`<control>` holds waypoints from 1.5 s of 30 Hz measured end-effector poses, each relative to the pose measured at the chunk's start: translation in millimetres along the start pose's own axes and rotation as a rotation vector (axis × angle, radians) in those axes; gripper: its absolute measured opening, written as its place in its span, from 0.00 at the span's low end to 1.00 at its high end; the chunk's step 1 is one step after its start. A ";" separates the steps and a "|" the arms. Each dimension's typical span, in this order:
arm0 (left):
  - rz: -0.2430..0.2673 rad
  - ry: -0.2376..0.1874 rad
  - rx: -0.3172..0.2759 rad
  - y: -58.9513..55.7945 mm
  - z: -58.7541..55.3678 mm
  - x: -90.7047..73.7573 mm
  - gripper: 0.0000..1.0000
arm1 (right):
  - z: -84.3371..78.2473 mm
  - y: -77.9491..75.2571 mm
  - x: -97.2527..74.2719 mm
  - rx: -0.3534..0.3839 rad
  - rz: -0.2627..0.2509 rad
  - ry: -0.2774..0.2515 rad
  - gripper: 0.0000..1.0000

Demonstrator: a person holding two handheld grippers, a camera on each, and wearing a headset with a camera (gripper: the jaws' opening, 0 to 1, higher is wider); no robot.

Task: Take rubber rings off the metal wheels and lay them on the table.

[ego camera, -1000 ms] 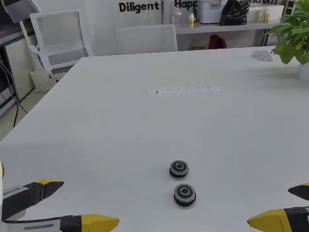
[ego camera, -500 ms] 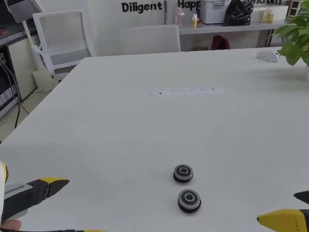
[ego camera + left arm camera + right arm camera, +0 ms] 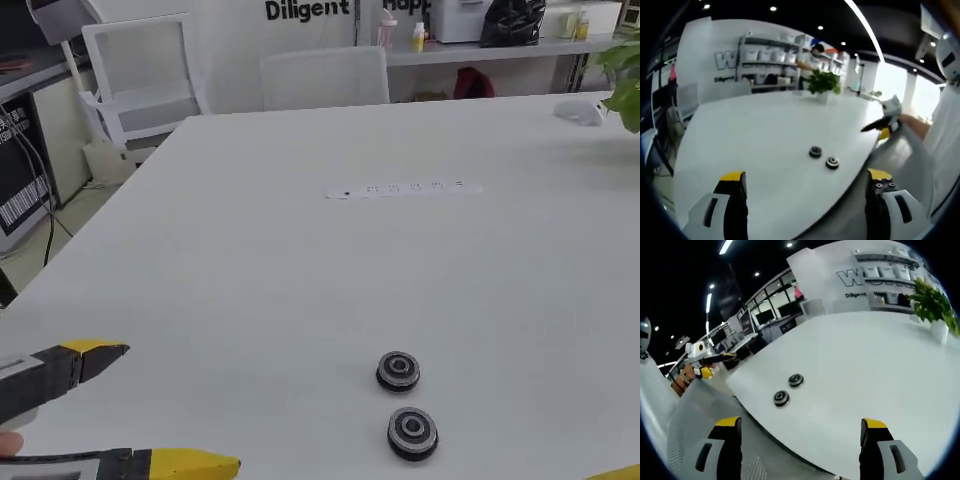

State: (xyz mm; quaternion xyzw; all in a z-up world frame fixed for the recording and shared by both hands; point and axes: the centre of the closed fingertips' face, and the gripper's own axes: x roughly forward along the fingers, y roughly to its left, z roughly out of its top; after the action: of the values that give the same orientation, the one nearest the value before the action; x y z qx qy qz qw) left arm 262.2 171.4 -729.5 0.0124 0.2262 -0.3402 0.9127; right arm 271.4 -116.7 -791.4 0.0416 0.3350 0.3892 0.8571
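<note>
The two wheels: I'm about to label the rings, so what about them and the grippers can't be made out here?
1. Far wheel, near wheel: too small in every view to separate rubber ring from metal.
2. Left gripper: head view's left and bottom edges cut off its body.
3. Right gripper: head view's bottom edge leaves just a yellow sliver.

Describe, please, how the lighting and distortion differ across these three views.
Head view: even soft light, nearer wheel crisp. Left gripper view: fisheye bends the table edge; windows glare white. Right gripper view: fisheye again, dark ceiling with bright strip lights.
</note>
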 end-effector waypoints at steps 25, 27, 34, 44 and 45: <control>-0.104 -0.090 0.231 -23.6 80.6 28.6 0.98 | 65.9 -13.9 16.6 -0.179 0.100 -0.122 0.93; -0.114 -0.093 0.245 -24.5 83.0 33.3 0.98 | 67.0 -9.4 20.7 -0.199 0.125 -0.115 0.93; -0.169 -0.123 0.255 -32.5 91.4 53.0 0.95 | 84.5 -0.5 34.3 -0.254 0.164 -0.179 0.84; -0.279 -0.090 0.321 -51.9 93.5 93.7 0.91 | 93.7 5.5 56.5 -0.295 0.217 -0.195 0.72; -0.286 -0.088 0.325 -53.3 93.5 97.0 0.90 | 94.0 5.8 57.9 -0.297 0.220 -0.193 0.71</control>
State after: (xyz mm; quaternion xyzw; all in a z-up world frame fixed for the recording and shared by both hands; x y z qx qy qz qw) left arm 331.2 54.2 -679.4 0.1122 0.1279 -0.4984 0.8501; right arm 352.1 -54.6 -748.2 -0.0116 0.1836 0.5198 0.8343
